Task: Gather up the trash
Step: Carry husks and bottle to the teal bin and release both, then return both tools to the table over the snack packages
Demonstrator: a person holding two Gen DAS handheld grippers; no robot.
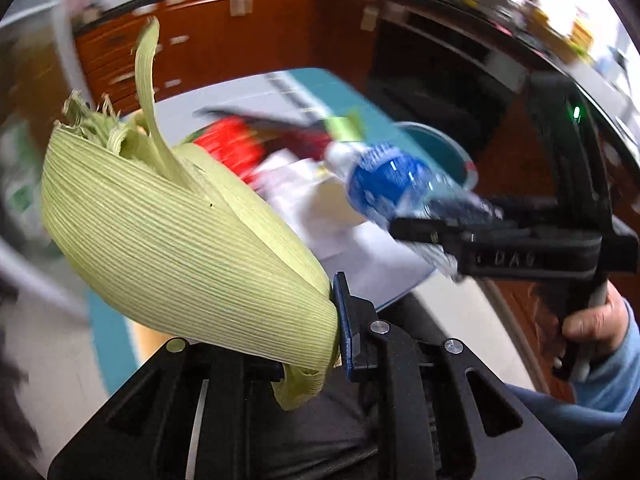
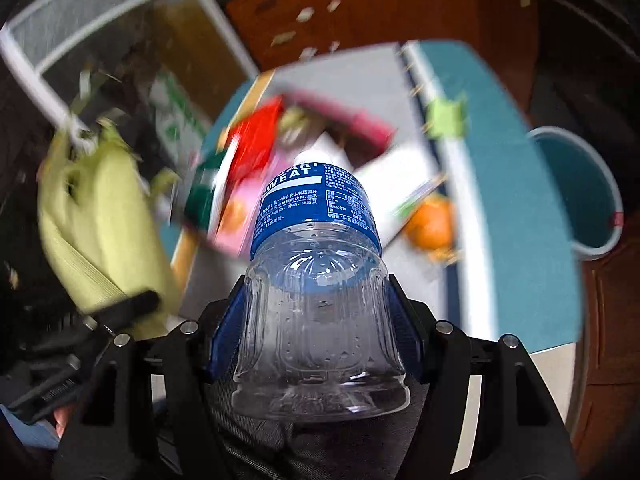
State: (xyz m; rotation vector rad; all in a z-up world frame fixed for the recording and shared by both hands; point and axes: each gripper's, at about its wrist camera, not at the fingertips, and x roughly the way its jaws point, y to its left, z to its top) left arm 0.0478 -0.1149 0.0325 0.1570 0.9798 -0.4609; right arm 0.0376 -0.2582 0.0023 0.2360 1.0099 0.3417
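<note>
left wrist view: my left gripper (image 1: 308, 344) pinches the corn husk (image 1: 180, 232), right gripper (image 2: 316, 320) clamps the bottle (image 2: 316, 280); bin (image 2: 576, 196) at right unfilled yet (orange (image 2: 432, 224), wrappers left).

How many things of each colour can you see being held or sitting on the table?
Green: 2, the corn husk held in the left gripper, and a small green scrap
Blue and clear: 1, the bottle held in the right gripper
Red: 1, the packet
Orange: 1, the orange fruit
Teal: 1, the bin, beside the table
Total: 6
</note>
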